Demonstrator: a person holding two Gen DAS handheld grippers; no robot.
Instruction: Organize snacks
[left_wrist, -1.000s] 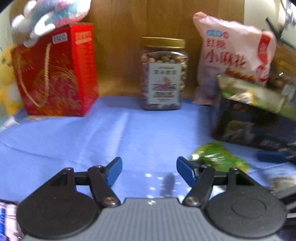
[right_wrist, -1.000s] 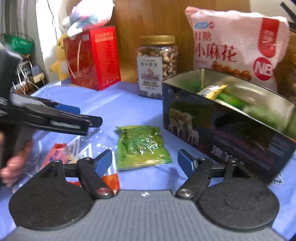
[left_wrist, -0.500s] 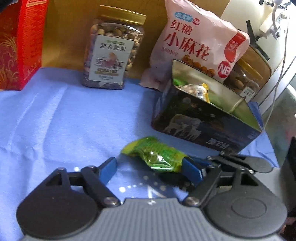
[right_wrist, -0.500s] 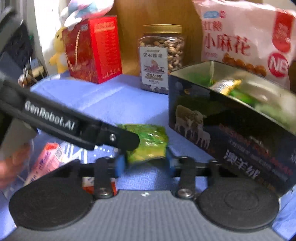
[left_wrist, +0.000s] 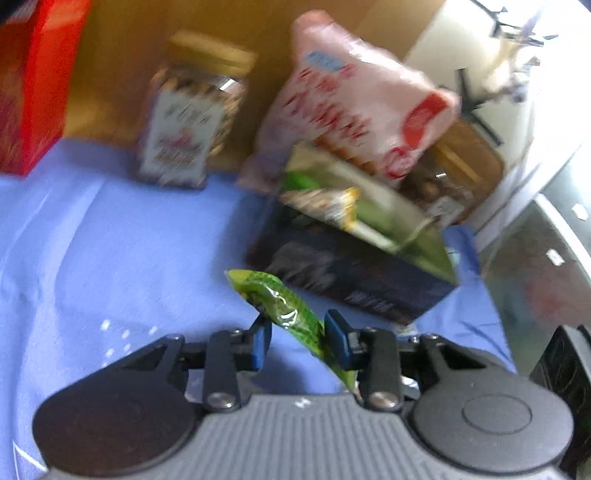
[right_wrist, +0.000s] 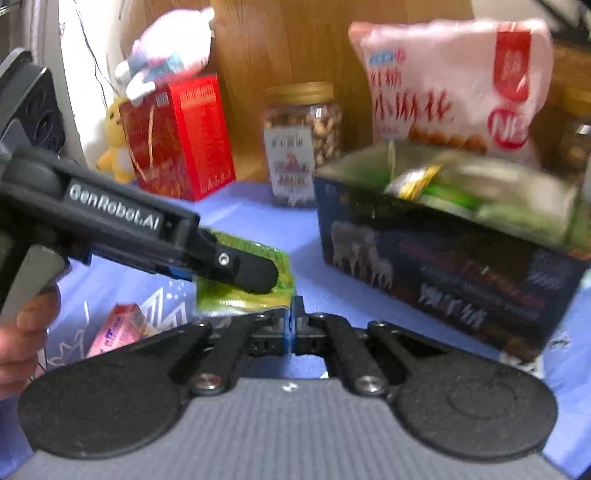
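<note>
A blue cloth covers the surface (left_wrist: 122, 240), backed by a wooden wall (right_wrist: 288, 44). Both tongs pinch the green snack packet (left_wrist: 284, 310): left tongs (left_wrist: 297, 341) at its middle, right tongs (right_wrist: 293, 325) at its edge, beside the dark box (right_wrist: 436, 273).

Jar (right_wrist: 302, 142) left of bag (right_wrist: 452, 85), tin (right_wrist: 443, 266) in front

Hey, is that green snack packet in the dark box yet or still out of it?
Out. The green packet sits between the left gripper fingers, above the blue cloth in front of the dark box.
</note>
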